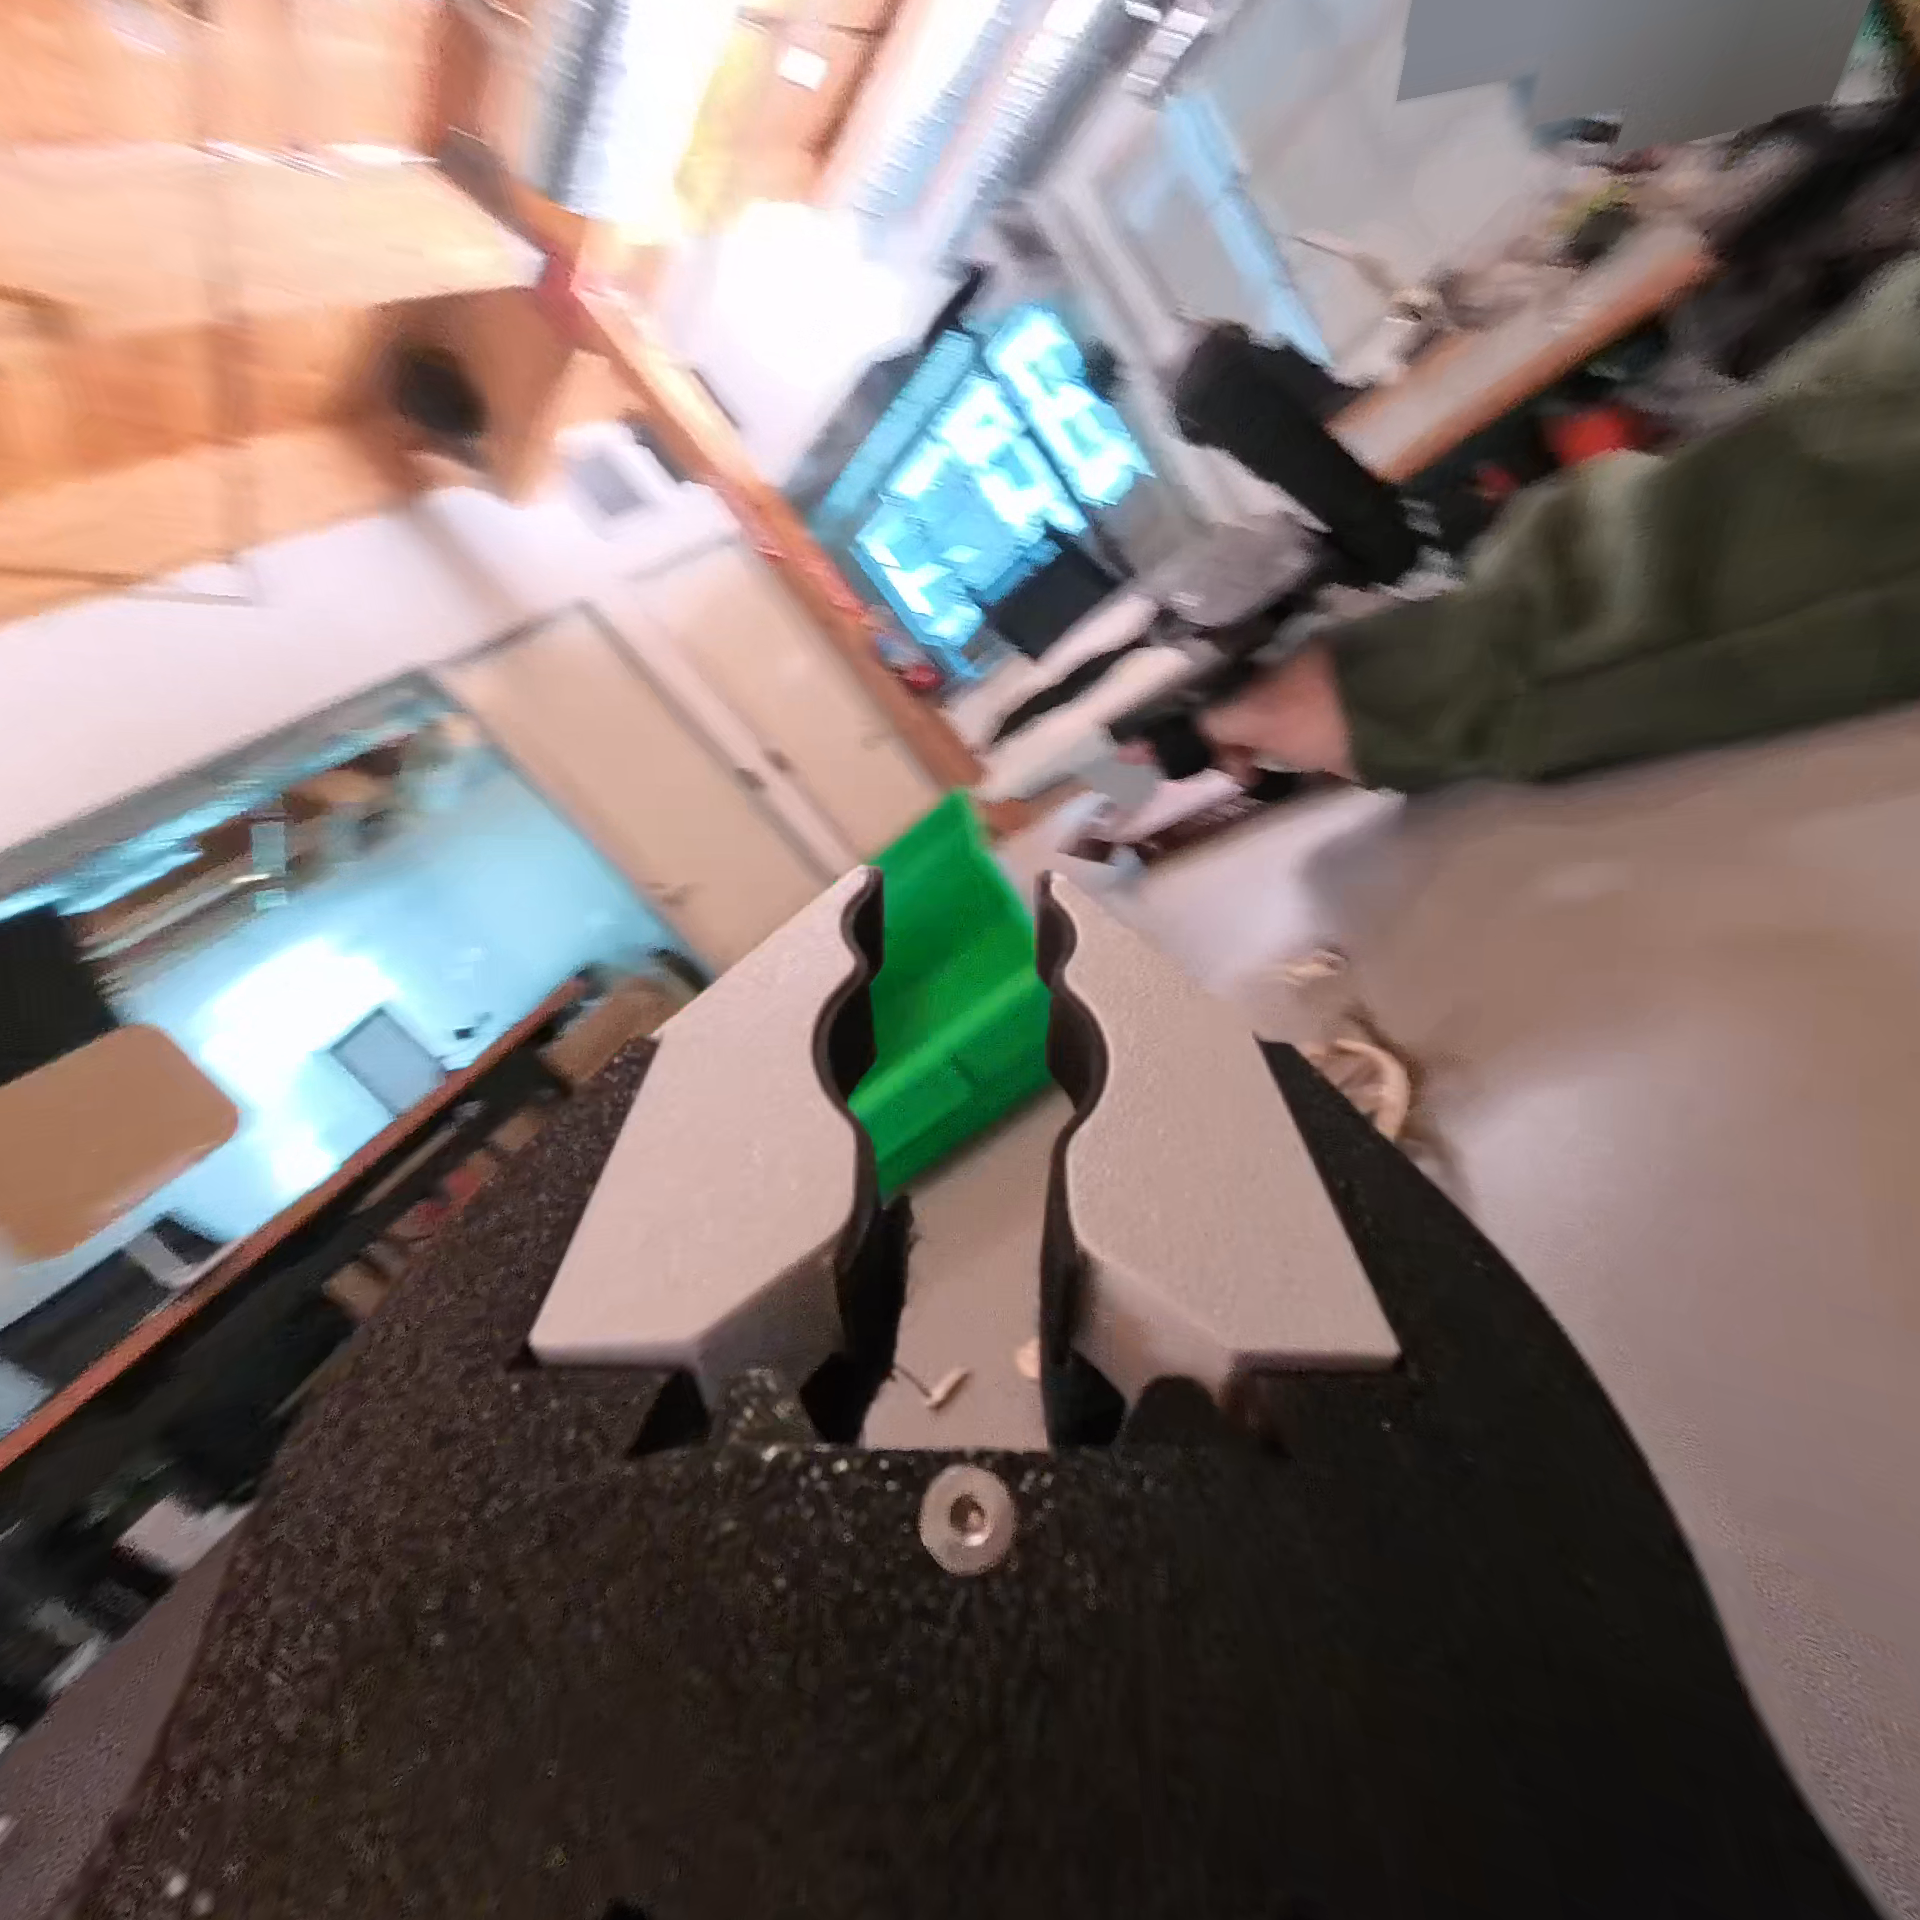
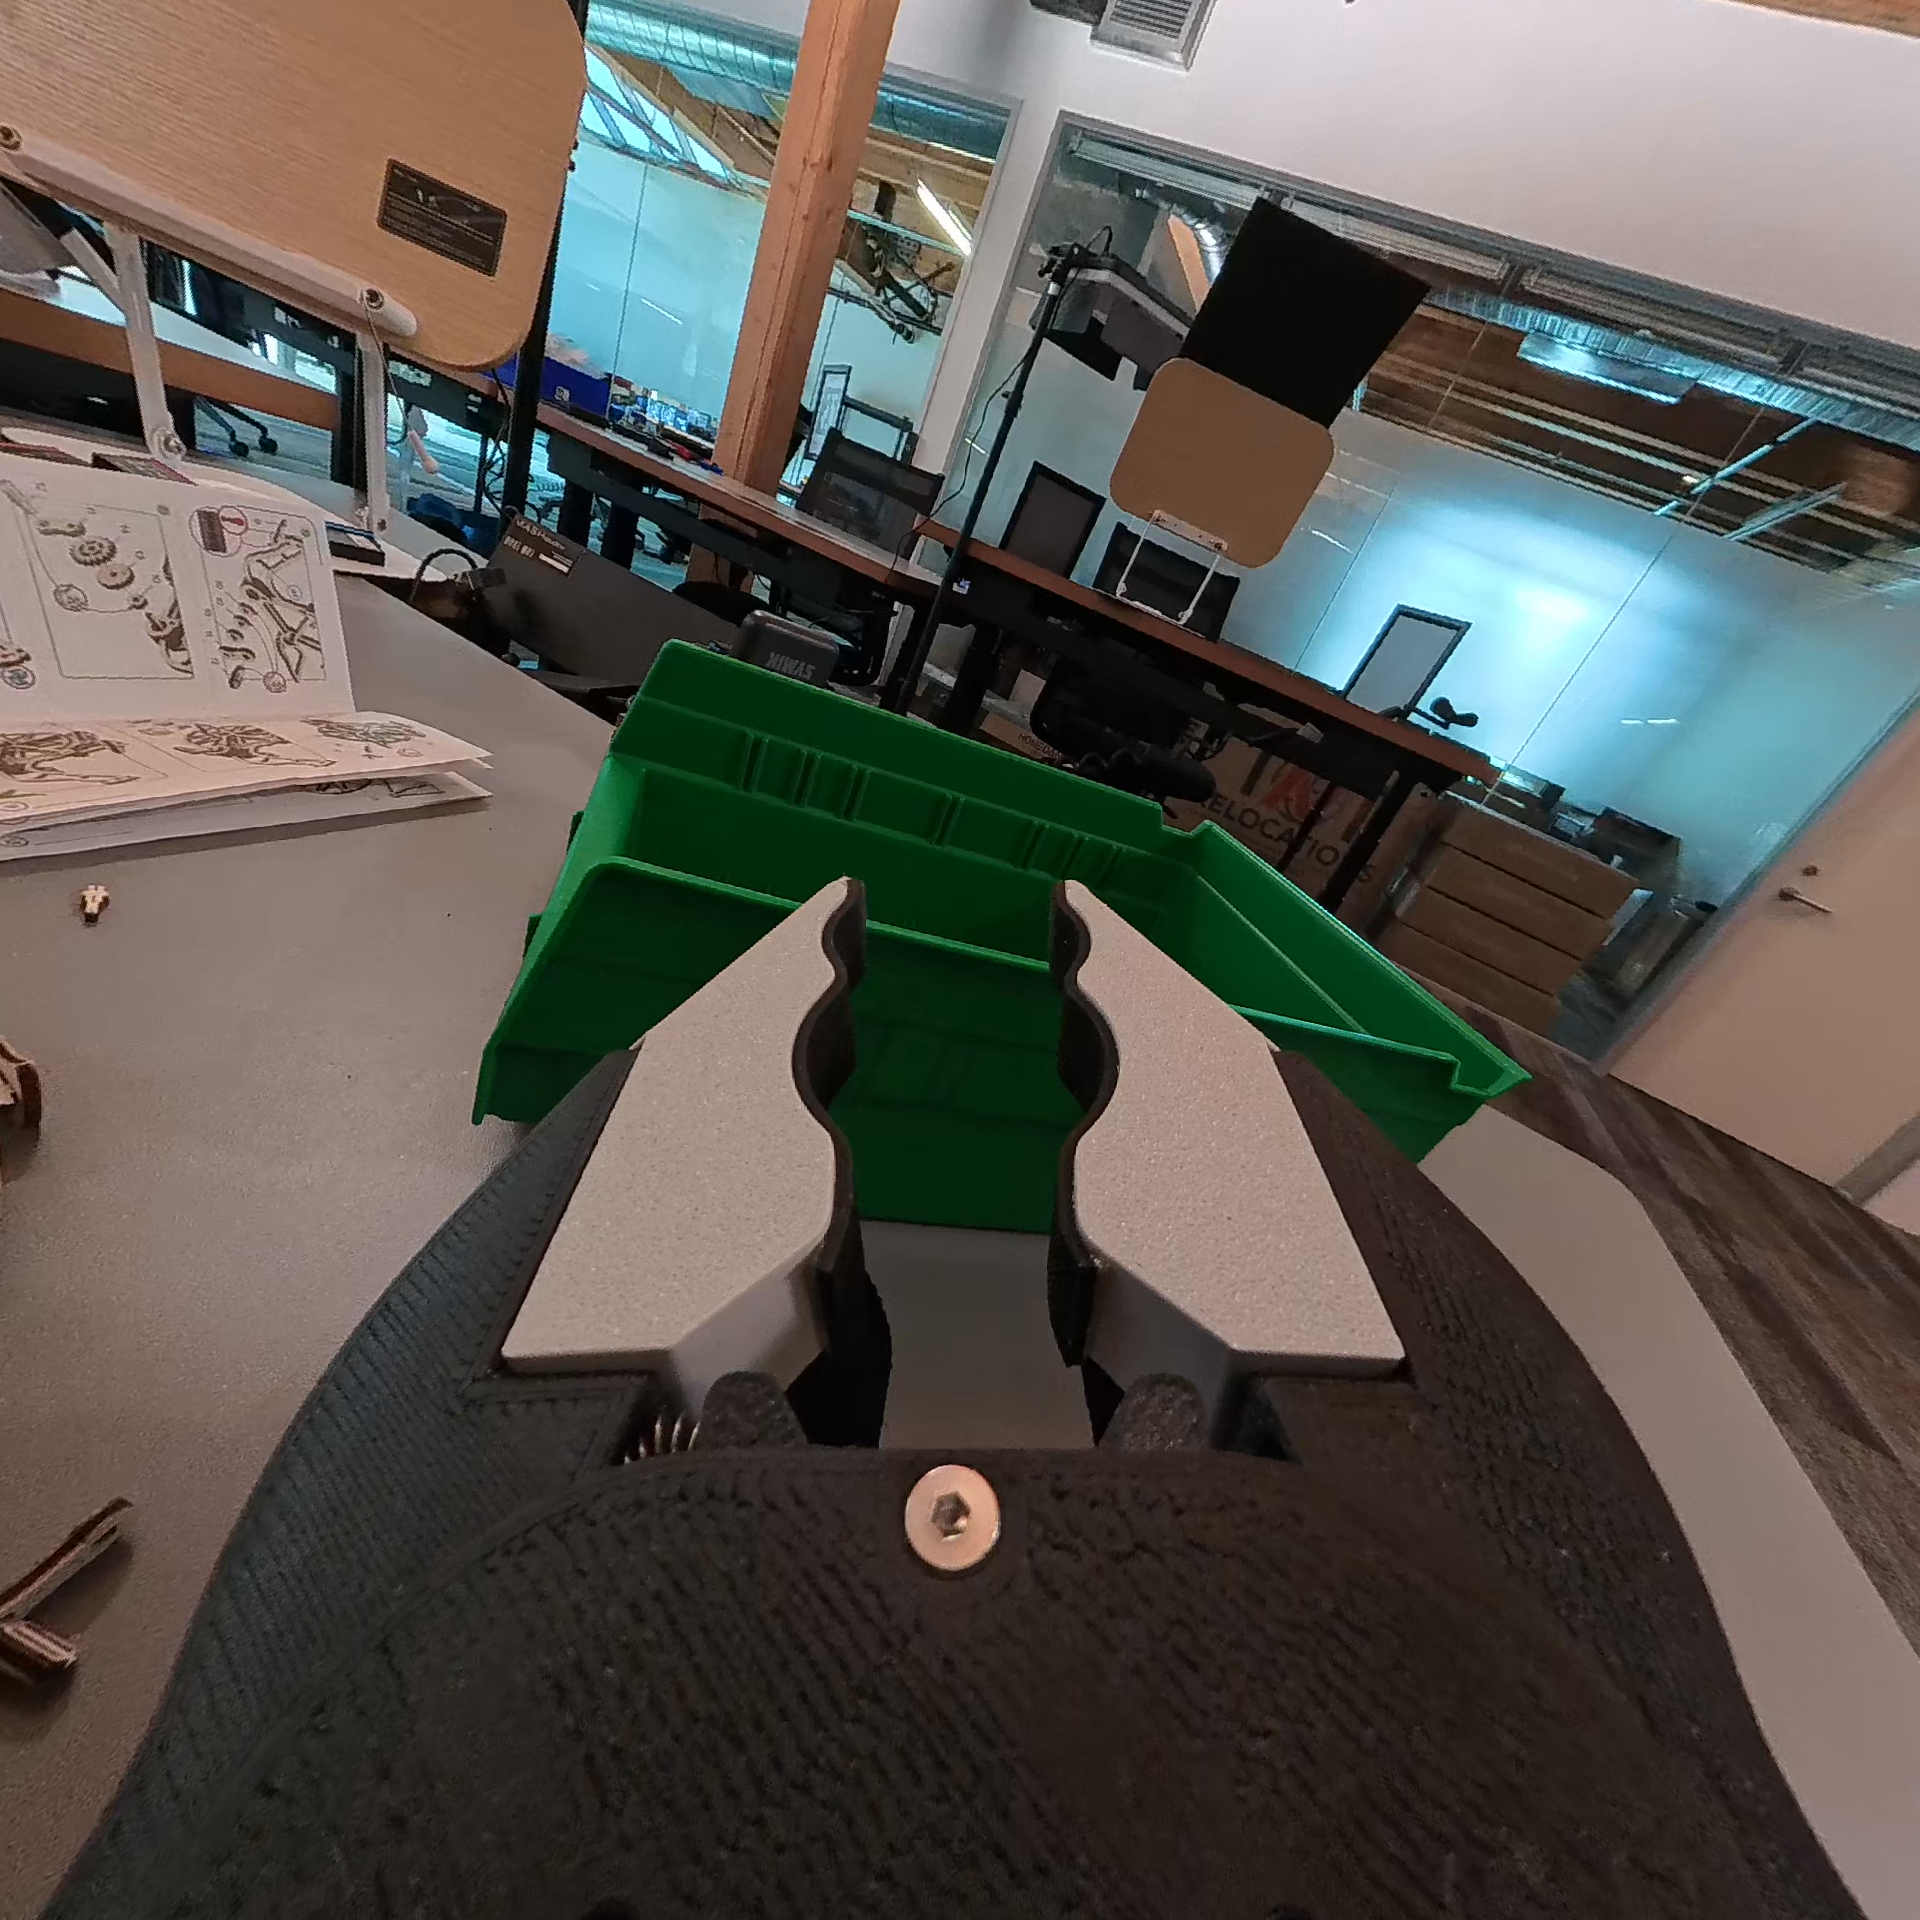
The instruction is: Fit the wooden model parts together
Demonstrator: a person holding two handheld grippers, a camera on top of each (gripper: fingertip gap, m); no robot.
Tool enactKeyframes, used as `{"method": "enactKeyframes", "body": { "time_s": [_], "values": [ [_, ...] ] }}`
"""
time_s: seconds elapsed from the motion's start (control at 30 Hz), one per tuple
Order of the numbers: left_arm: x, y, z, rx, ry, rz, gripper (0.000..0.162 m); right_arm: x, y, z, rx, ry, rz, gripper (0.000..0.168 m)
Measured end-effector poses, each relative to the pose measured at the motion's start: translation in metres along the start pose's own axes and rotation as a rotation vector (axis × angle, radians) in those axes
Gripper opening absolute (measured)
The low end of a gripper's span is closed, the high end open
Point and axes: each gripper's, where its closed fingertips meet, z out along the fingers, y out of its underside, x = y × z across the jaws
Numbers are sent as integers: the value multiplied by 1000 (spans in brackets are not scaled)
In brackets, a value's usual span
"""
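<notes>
- The left gripper (image 1: 959, 894) has its two grey fingers apart with nothing between them; its view is tilted and blurred, aimed over the grey table (image 1: 1662, 1143) toward the green bin (image 1: 951, 1023)
- The right gripper (image 2: 956, 899) also has its fingers spread and empty, pointing straight at the green plastic bin (image 2: 935, 873), which sits on the grey tabletop (image 2: 312, 1039) just past the fingertips
- In the left wrist view a person's arm in an olive-green sleeve (image 1: 1621, 613) reaches across the table from the right, its hand (image 1: 1283, 717) too blurred to tell what it holds
- An open instruction booklet (image 2: 177, 644) with line drawings lies on the table at the left of the right wrist view, well apart from the bin
- The wooden model parts are scattered on the table: a light coiled piece (image 1: 1361, 1070) just right of the left gripper's fingers, dark-edged wooden pieces (image 2: 52, 1590) at the left edge of the right wrist view beside the gripper body, and another (image 2: 16, 1086) farther up that edge
- A tiny wooden peg-like piece (image 2: 94, 902) lies alone on the tabletop below the booklet
- A small pale sliver (image 1: 940, 1387) shows on the table in the gap at the base of the left gripper's fingers
</notes>
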Motion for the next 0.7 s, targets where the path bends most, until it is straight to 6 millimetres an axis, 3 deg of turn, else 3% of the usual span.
{"method": "enactKeyframes", "body": {
  "time_s": [0.1, 0.2, 0.5, 0.7],
  "values": [
    [-33, -1, -12, 38, -137, -115, 26, 0, 0, 0, 1, 2, -2, 34],
    [-46, 5, -15, 51, -165, -243, 27, 0, 0, 0, 0, 1, -1, 34],
    [-33, 4, -10, 44, -108, -199, 25, 1, -1, -1, 4, 4, -2, 34],
    [-35, 20, -3, 19, -93, -239, 24, 3, 0, -1, 4, 14, 9, 34]
  ]
}}
